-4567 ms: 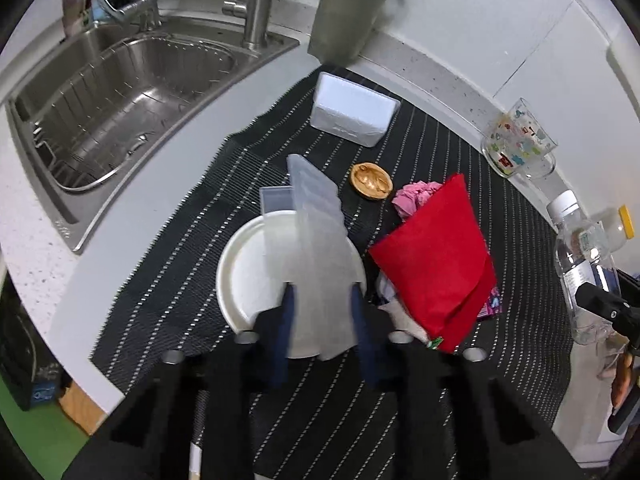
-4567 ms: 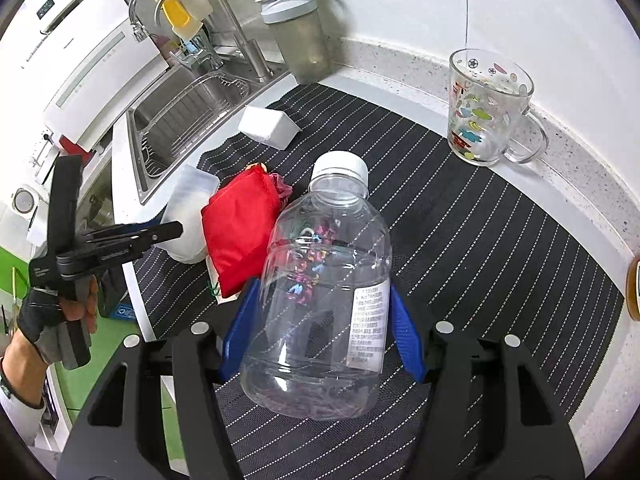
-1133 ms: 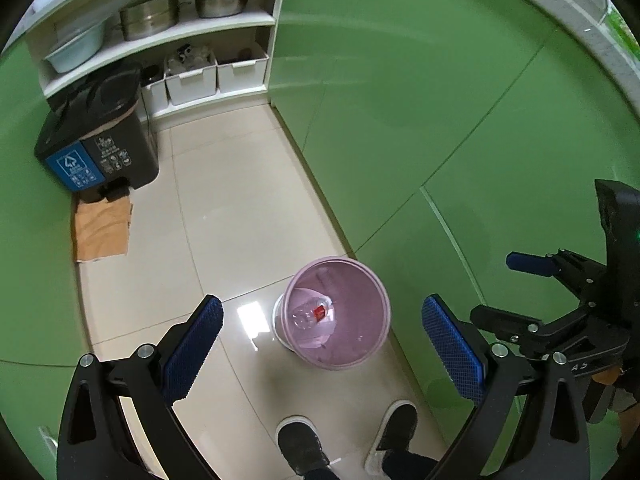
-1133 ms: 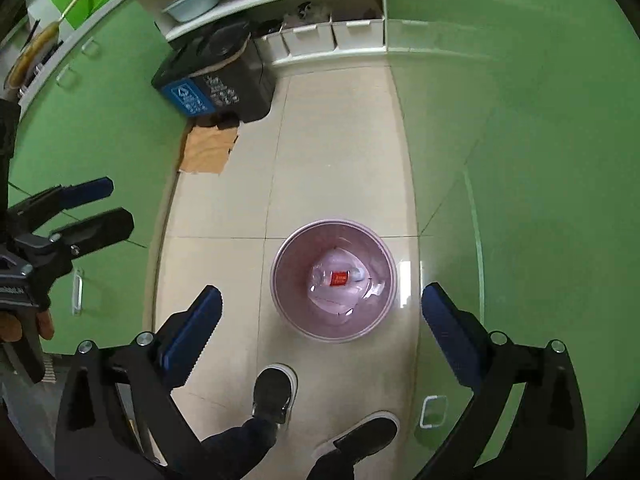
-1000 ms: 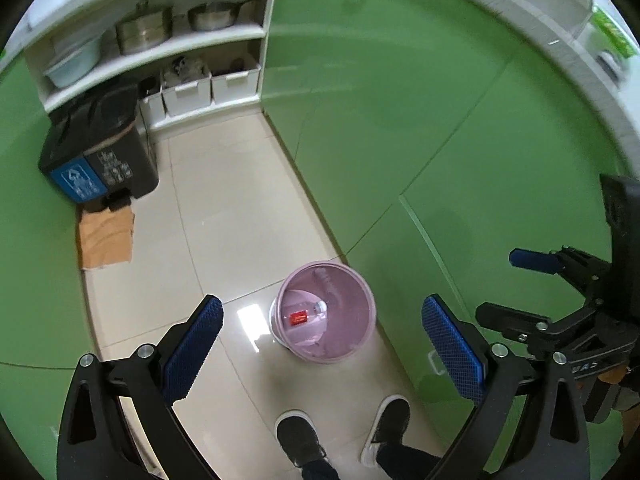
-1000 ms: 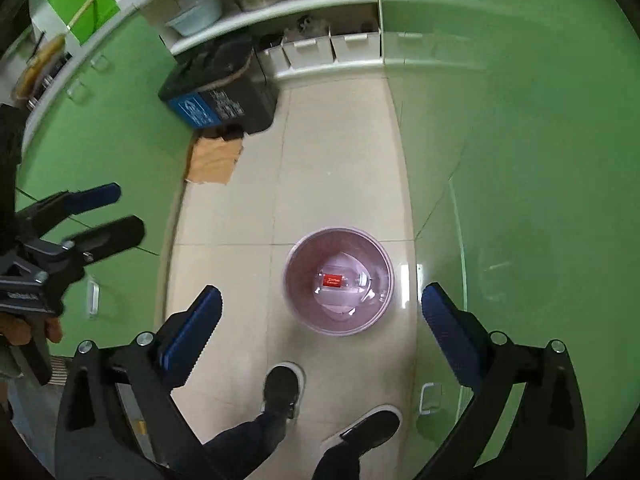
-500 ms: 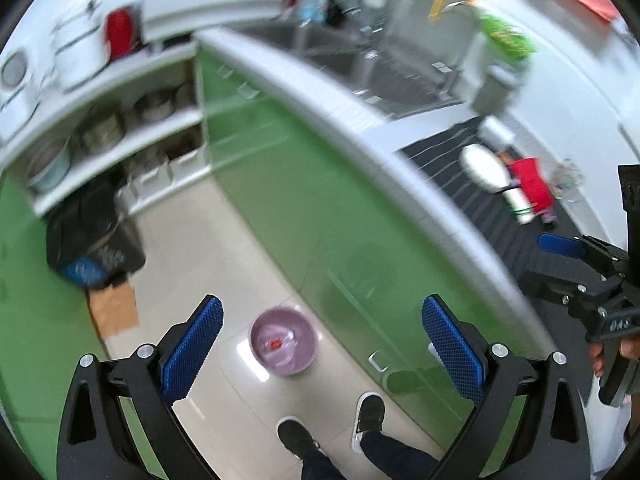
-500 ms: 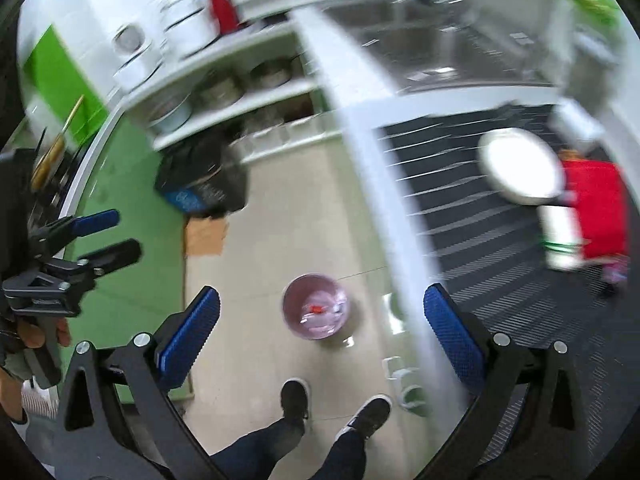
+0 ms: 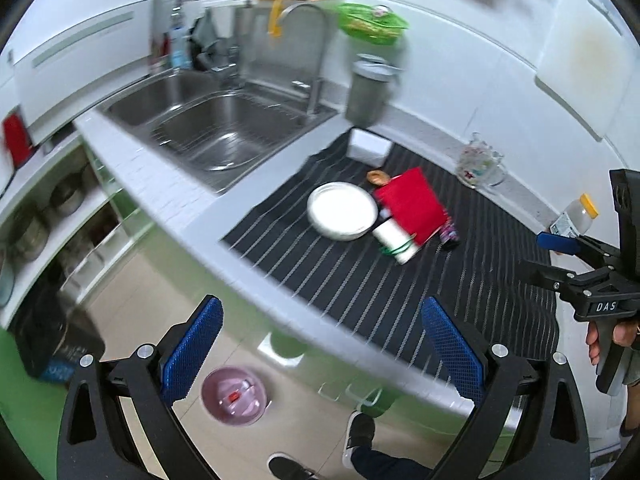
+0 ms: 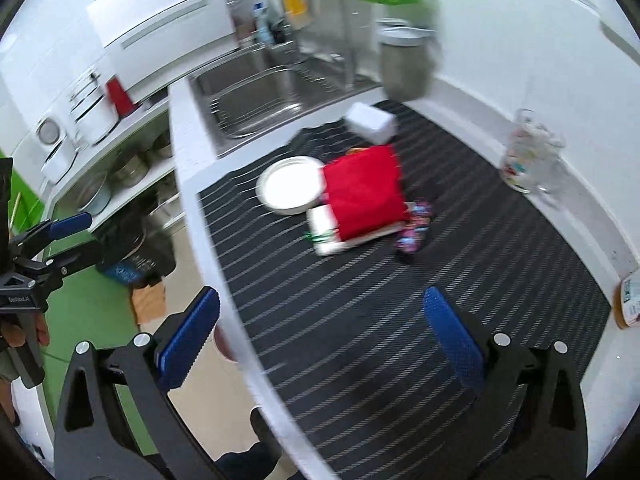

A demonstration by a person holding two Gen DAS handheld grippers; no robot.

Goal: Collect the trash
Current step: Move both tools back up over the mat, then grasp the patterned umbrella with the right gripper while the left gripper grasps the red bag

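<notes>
My left gripper [image 9: 320, 344] is open and empty, held above the counter's front edge. My right gripper [image 10: 320, 332] is open and empty too, over the black striped mat [image 10: 360, 320]. On the mat lie a red pouch [image 9: 412, 204] [image 10: 364, 192], a white packet [image 9: 394, 240] [image 10: 332, 236] partly under it, and a colourful wrapper [image 9: 448, 236] [image 10: 414, 226]. Down on the floor stands the pink bin [image 9: 234, 390] with a clear bottle in it. The right wrist view shows only a sliver of the bin [image 10: 224, 344].
A white plate [image 9: 342, 210], a white box [image 9: 368, 146], a glass mug [image 9: 478, 164], a yellow-lidded jar [image 9: 576, 216] and a grey container [image 9: 370, 92] stand on the counter. The sink [image 9: 224, 128] is to the left. A person's shoes [image 9: 360, 428] stand below.
Both grippers have risen from over the pink bin to counter height, and the views swung from the floor to the mat. The tray and bottle held earlier are gone from the jaws.
</notes>
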